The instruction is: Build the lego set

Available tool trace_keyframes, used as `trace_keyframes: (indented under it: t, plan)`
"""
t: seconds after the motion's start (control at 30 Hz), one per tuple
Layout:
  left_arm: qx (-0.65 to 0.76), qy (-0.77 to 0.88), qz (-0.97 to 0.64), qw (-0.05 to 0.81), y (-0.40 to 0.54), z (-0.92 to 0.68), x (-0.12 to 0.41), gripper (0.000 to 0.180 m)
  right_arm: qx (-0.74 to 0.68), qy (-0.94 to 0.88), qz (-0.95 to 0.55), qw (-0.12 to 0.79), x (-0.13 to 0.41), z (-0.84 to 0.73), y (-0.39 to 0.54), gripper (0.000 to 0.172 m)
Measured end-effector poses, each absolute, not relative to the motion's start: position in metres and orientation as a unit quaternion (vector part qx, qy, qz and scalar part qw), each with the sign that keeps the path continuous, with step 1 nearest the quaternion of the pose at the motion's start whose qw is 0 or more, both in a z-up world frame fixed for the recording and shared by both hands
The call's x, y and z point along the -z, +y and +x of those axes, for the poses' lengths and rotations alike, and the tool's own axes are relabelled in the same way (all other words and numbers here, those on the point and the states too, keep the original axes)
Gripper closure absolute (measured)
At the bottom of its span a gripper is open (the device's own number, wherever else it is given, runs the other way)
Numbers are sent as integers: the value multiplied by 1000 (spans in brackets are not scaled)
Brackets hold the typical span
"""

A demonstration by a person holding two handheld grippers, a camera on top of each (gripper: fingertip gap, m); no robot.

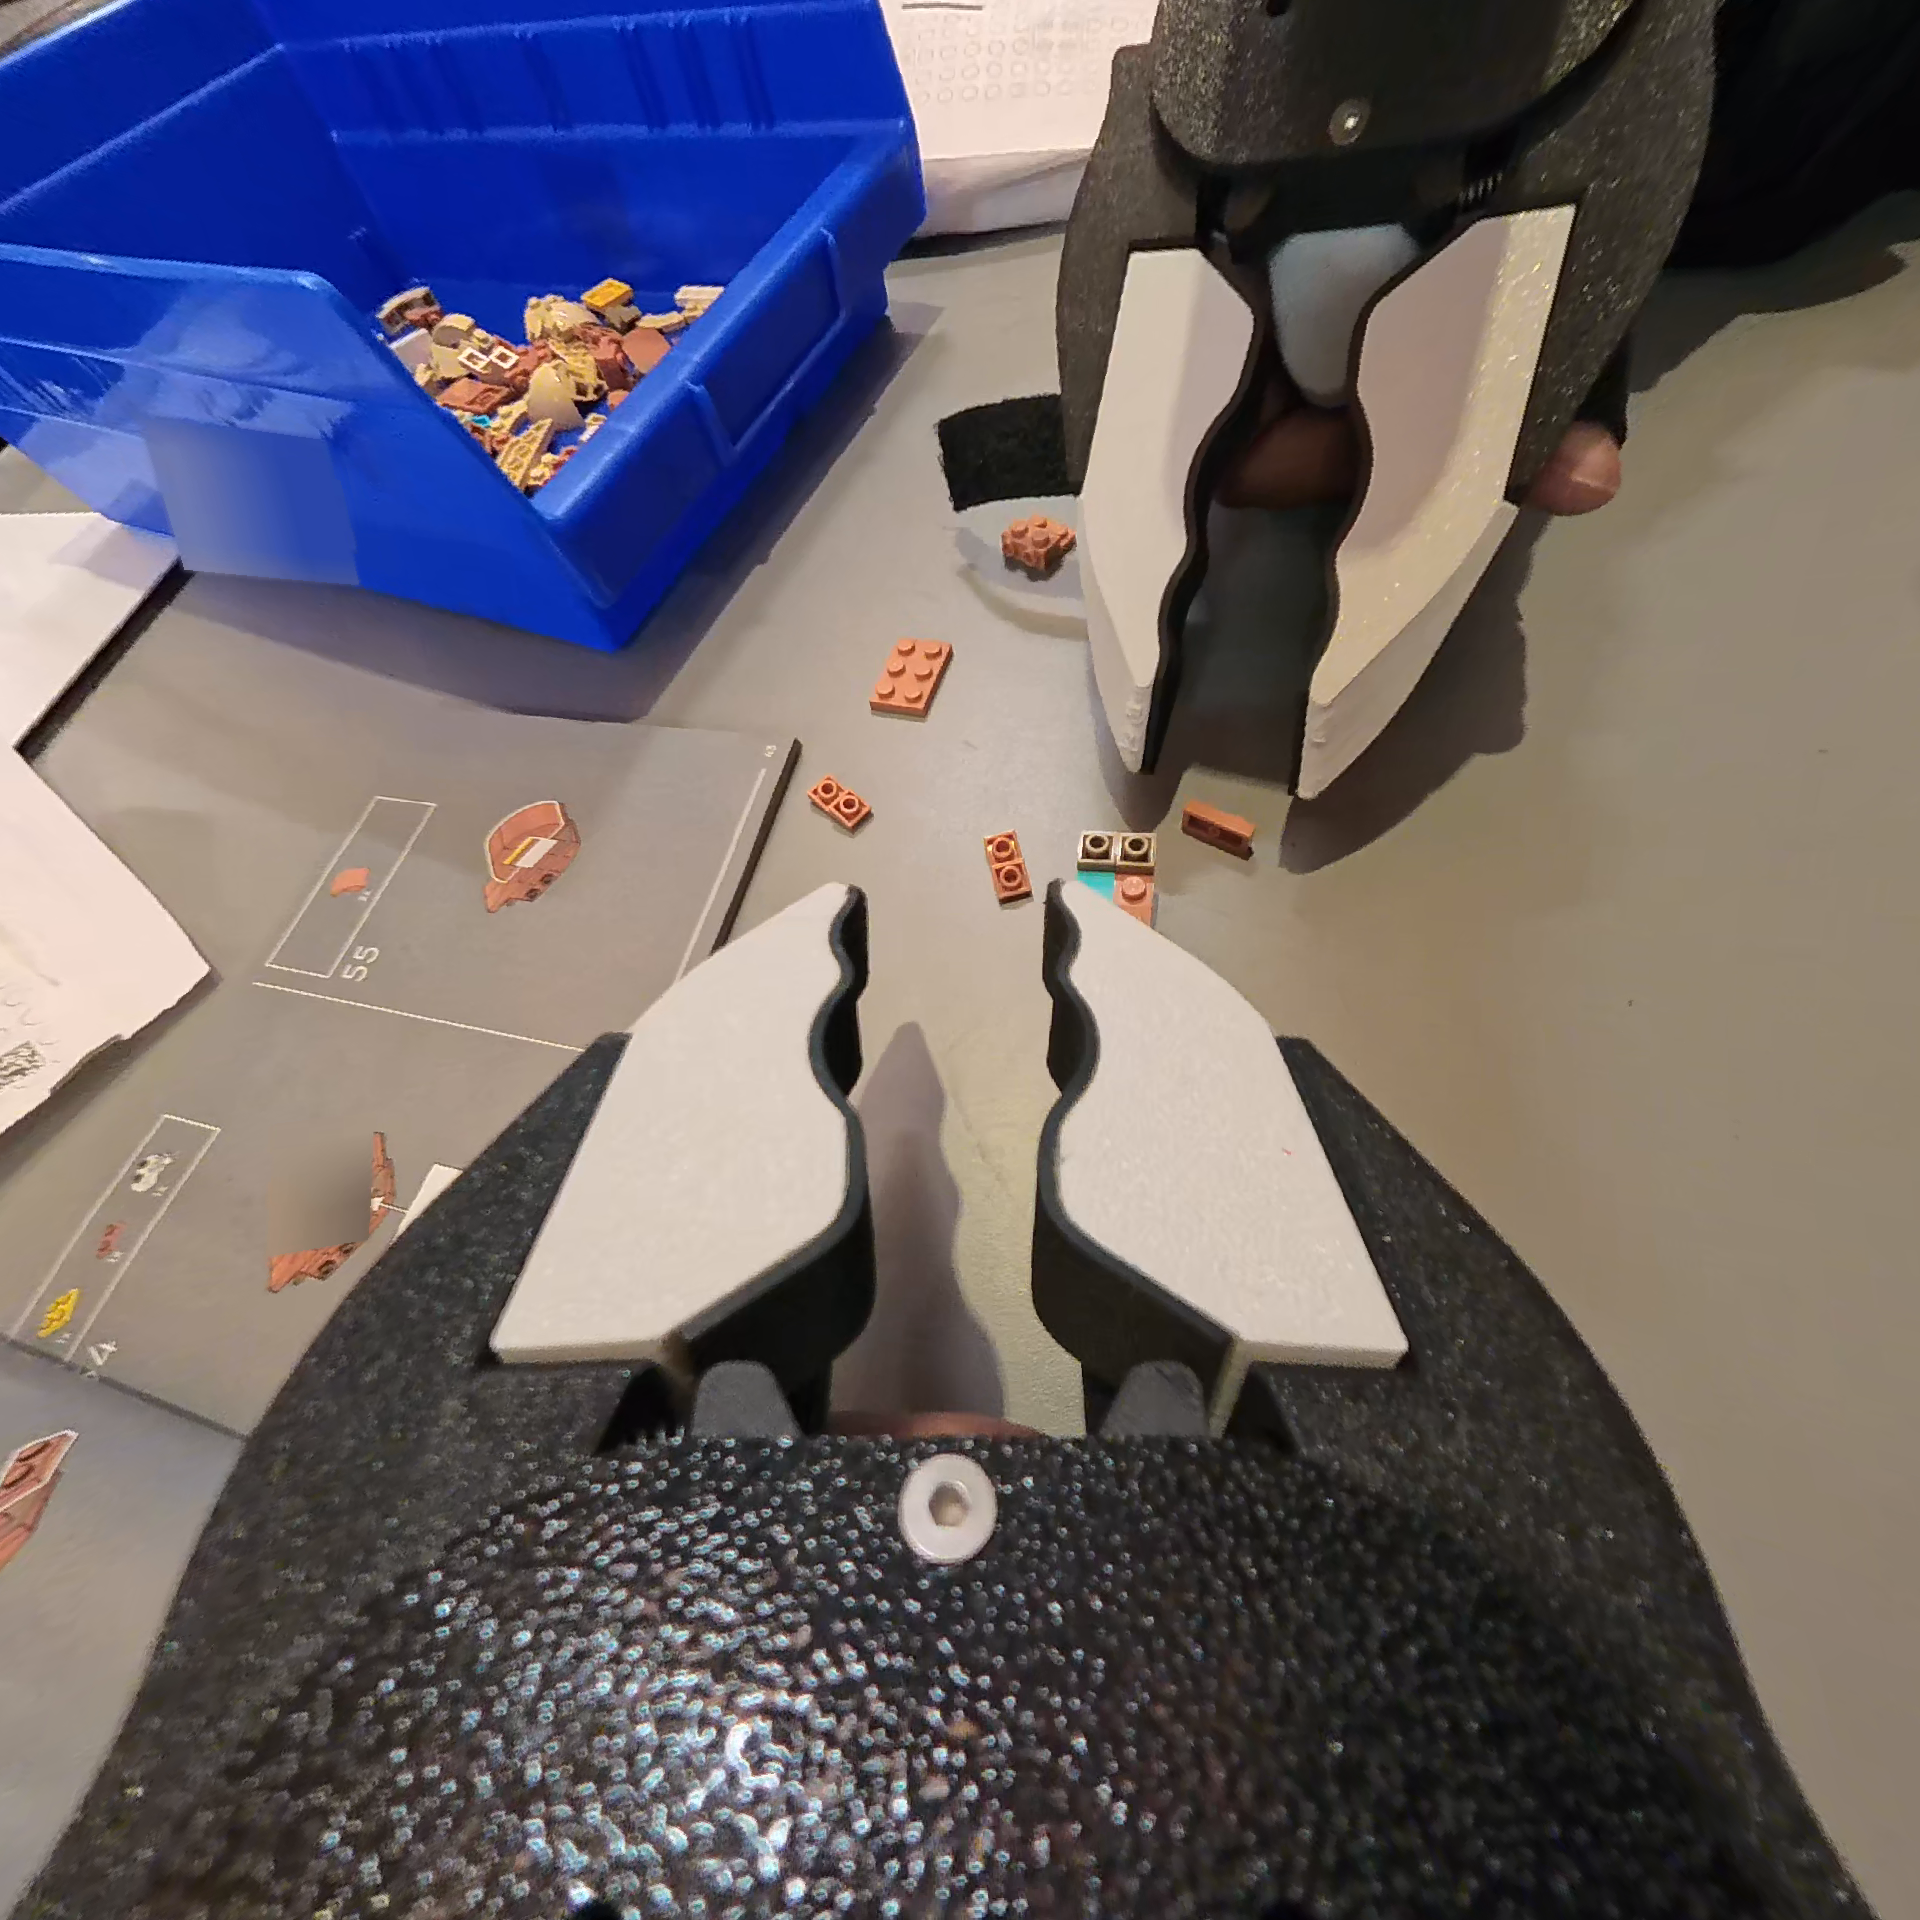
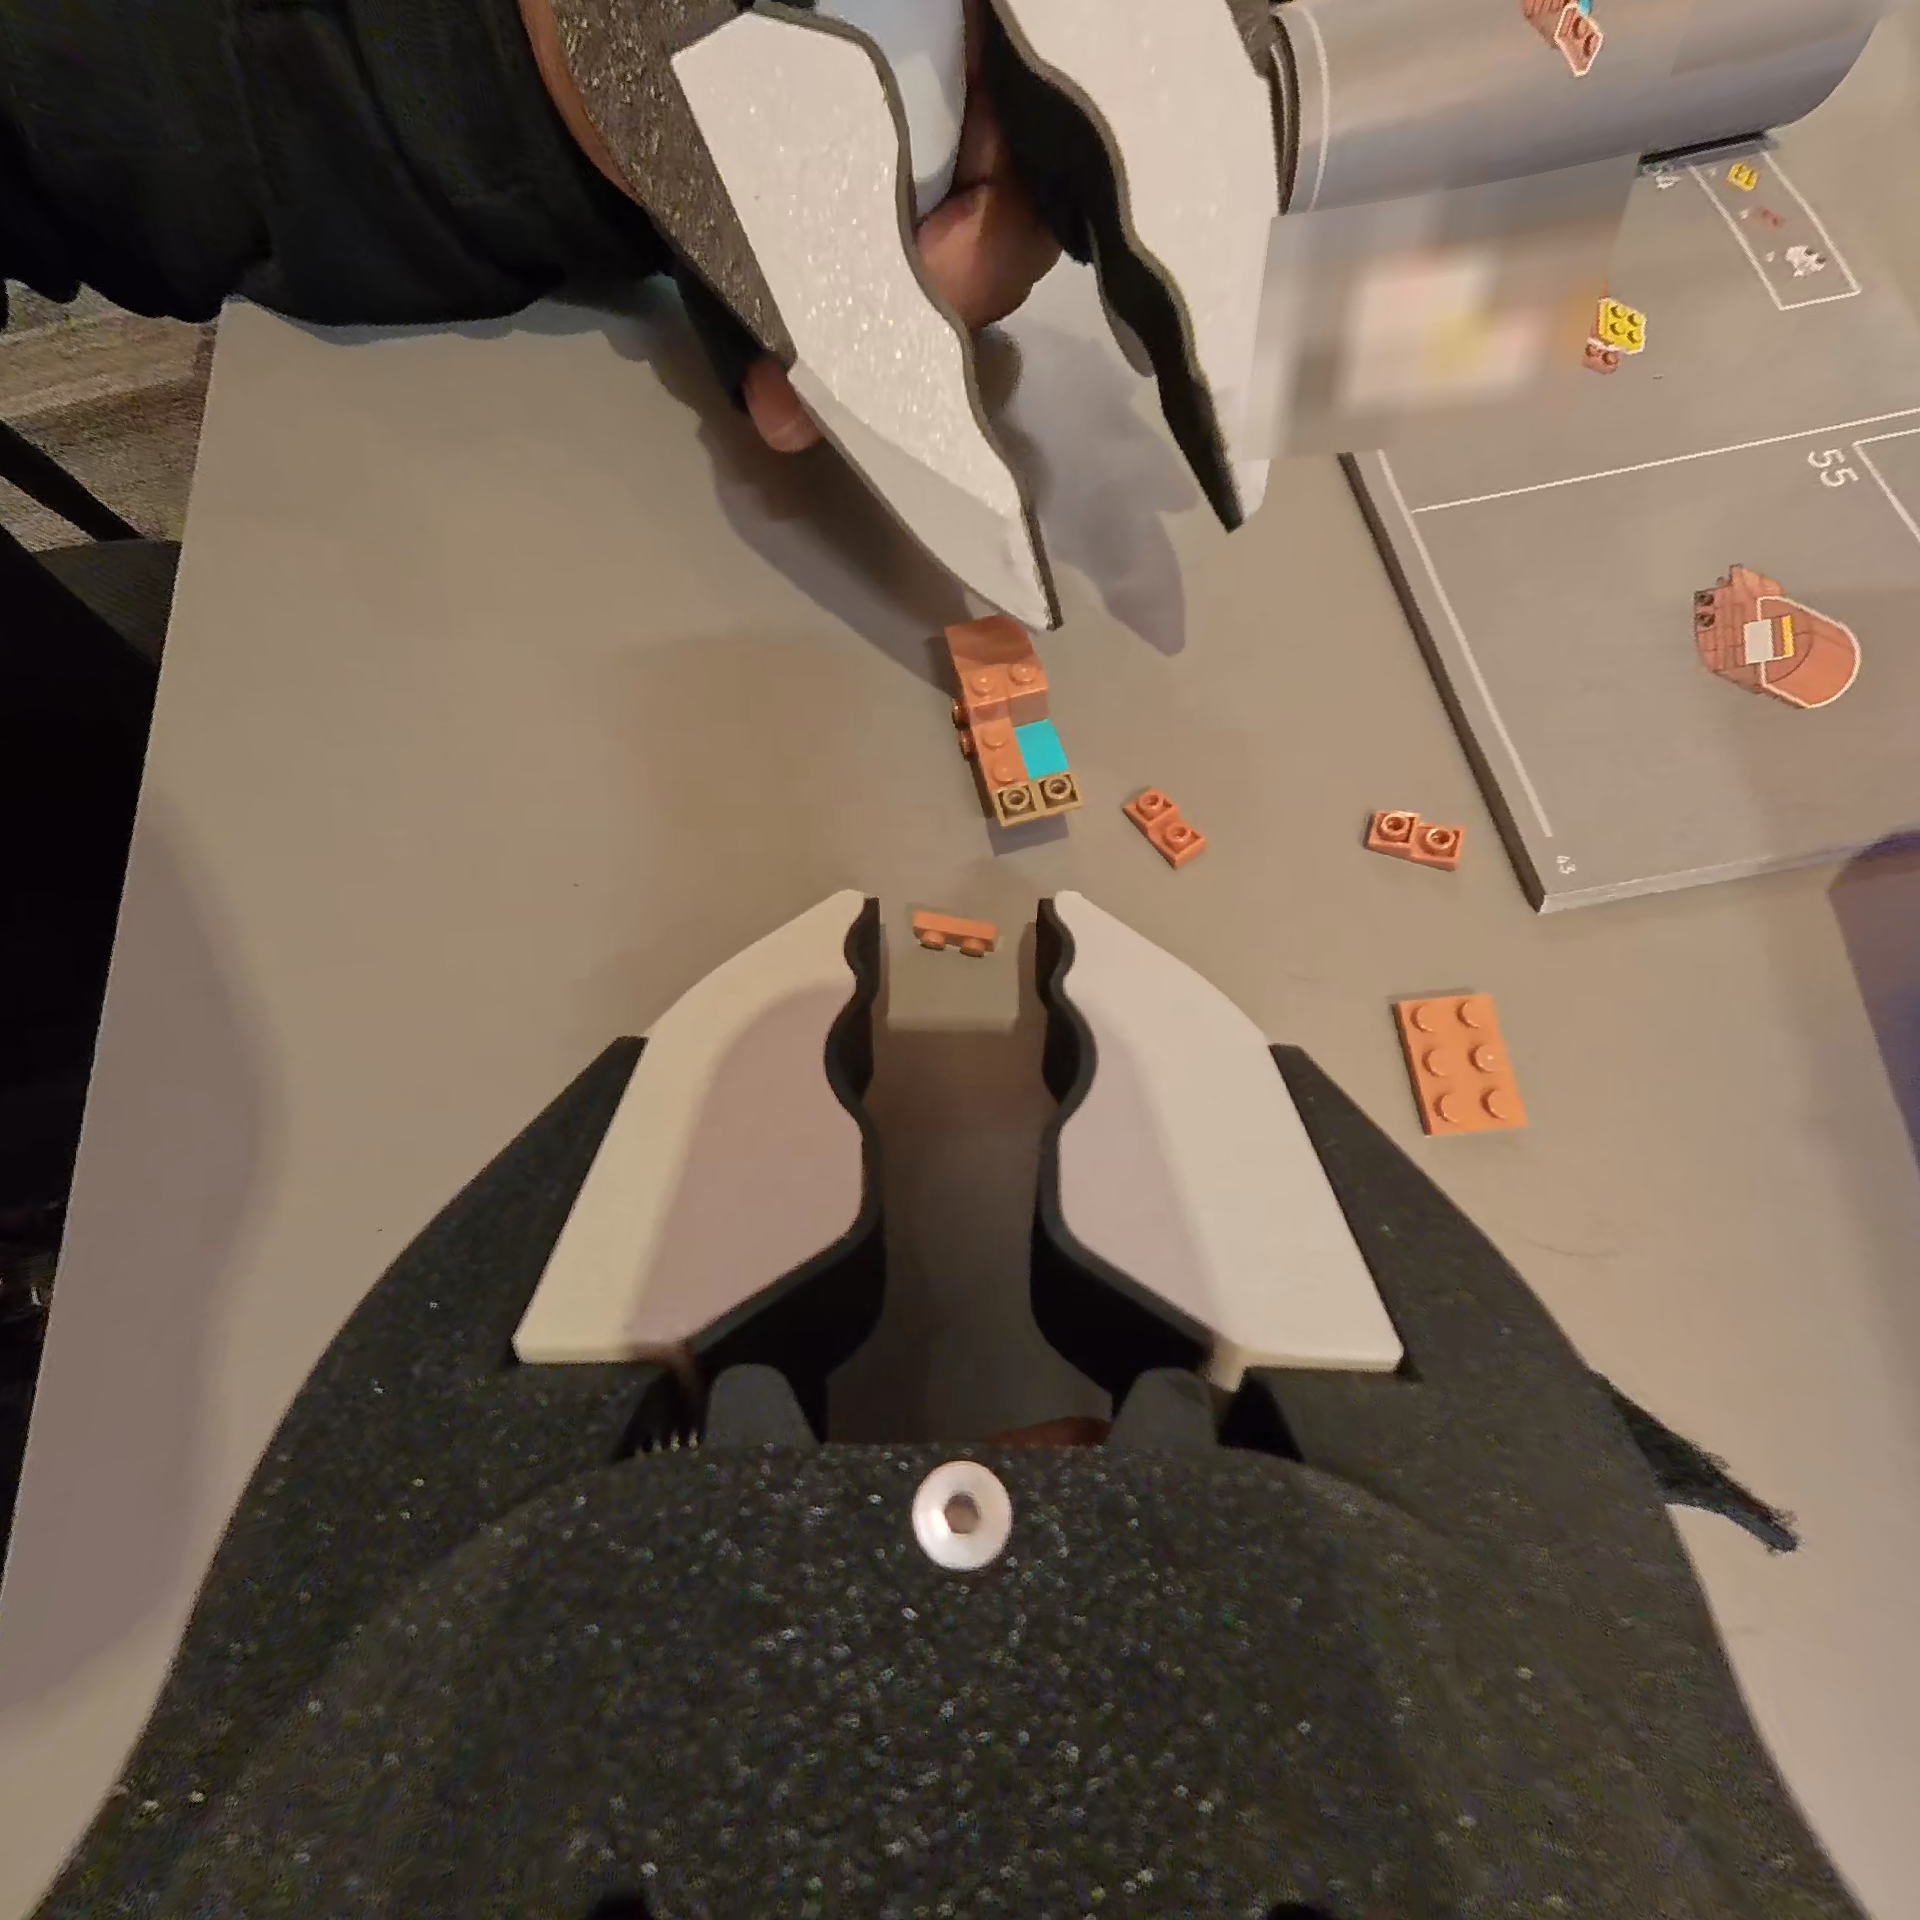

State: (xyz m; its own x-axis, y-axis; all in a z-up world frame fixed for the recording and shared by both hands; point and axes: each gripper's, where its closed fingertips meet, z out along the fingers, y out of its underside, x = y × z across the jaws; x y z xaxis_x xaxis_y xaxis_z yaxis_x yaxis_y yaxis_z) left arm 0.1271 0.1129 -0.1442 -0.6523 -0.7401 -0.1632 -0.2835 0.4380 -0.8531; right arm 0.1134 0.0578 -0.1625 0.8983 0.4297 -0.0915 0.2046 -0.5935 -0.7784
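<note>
A small brown plate (image 2: 954,932) is lying crosswise between the right gripper (image 2: 956,914)'s half-open, non-touching fingertips; the left gripper (image 1: 954,899) is gaping empty.

A plain, matt grey surface (image 2: 499,665) fills most of both views, smooth and even in tone, lit from above by a soft warm light that throws blurred, dark shadows across it. Past its left edge in the right wrist view lies a floor of mottled grey carpet (image 2: 94,416), with the space below that edge falling into deep shadow. At the far side in the left wrist view the surface meets white sheets of paper (image 1: 997,125), and beyond them nothing of walls or windows can be made out.
</note>
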Motion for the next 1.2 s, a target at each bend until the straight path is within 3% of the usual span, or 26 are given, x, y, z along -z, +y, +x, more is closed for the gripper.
trace_keyframes:
  t: [1.2]
  plan:
    - [413, 806, -307, 293, 114, 127, 143, 149, -141, -184, -880, 414, 162, 112, 57, 142]
